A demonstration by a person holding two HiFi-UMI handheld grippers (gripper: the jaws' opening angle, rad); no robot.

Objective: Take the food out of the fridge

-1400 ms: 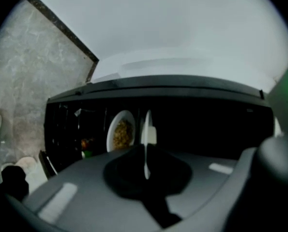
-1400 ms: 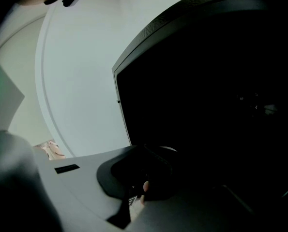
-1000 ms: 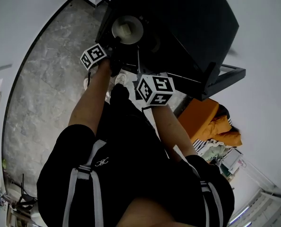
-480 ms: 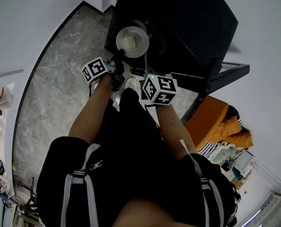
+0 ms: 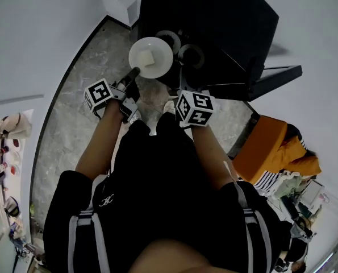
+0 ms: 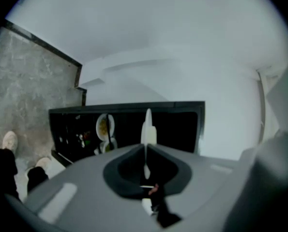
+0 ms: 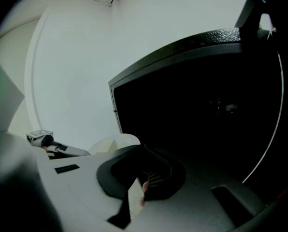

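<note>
Plate (image 5: pixel 157 49) with food (image 5: pixel 148 58) looks round at the head view's top middle, edge-on in the left gripper view, pinched by the left gripper (image 5: pixel 134 73) at the black fridge's (image 5: pixel 214 21) front edge, grey floor (image 5: pixel 72 73) open at left, right gripper (image 5: pixel 178 91) closed, empty.

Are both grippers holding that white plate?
No, only the left gripper has its jaws shut on the white plate; the right gripper stays clear.
</note>
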